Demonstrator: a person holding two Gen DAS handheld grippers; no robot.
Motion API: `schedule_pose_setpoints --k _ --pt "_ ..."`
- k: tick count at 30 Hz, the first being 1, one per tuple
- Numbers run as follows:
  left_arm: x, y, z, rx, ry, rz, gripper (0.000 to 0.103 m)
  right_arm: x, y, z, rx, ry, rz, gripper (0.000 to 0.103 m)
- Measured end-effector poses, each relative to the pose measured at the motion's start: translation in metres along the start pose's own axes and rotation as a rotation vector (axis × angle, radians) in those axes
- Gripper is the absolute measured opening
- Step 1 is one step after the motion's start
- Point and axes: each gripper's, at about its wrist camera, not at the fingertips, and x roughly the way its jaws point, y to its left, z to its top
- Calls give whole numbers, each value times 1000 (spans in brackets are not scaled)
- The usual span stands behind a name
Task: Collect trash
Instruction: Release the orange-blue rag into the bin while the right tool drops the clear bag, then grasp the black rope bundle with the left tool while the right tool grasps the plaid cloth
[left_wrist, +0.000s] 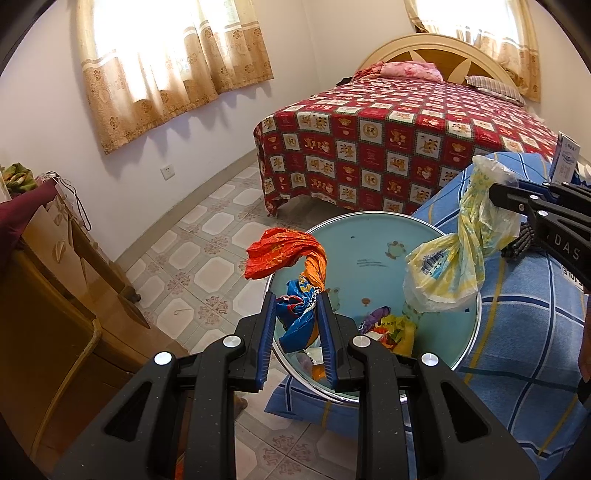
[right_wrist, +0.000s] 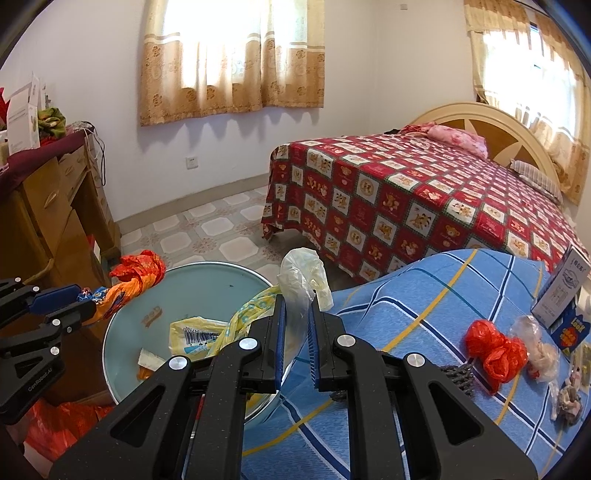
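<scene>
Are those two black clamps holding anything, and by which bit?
Yes. The left gripper pinches the orange and blue wrapper at its twisted middle. The right gripper pinches the yellow plastic bag just below its bunched top.

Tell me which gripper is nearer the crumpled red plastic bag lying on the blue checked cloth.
Right. The right gripper, jaws shut on a pale yellow plastic bag, is just left of the crumpled red plastic bag; the left gripper is beyond the round bin.
</scene>
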Motion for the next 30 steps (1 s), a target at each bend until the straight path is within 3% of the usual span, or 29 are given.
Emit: schedule_pose_setpoints --k 6,8,10,13,14,17,19,25,30 --pt "-1 -6 0 4 2 -16 25 2 4 -2 -3 6 19 14" --pt "-2 -7 0 4 3 -33 31 3 5 -3 -7 10 37 23" --pt "-3 -8 0 2 3 -47 35 4 6 -5 -9 12 52 38" --pt "-4 -11 -1 7 -1 -58 49 5 6 -7 -3 17 57 47" --pt "-4 -11 -1 2 -3 -61 58 4 3 -9 10 15 55 50" --pt "-4 -12 -1 2 -3 -59 66 -2 0 -13 20 15 46 58" --pt "-3 -14 -3 0 -2 -52 75 -17 -7 -22 2 11 -6 64" --pt "3 -39 -6 43 20 -92 75 -67 -58 -60 39 10 -128 77" --pt "1 -82 0 97 -4 -137 75 -108 -132 -99 162 37 -273 79"
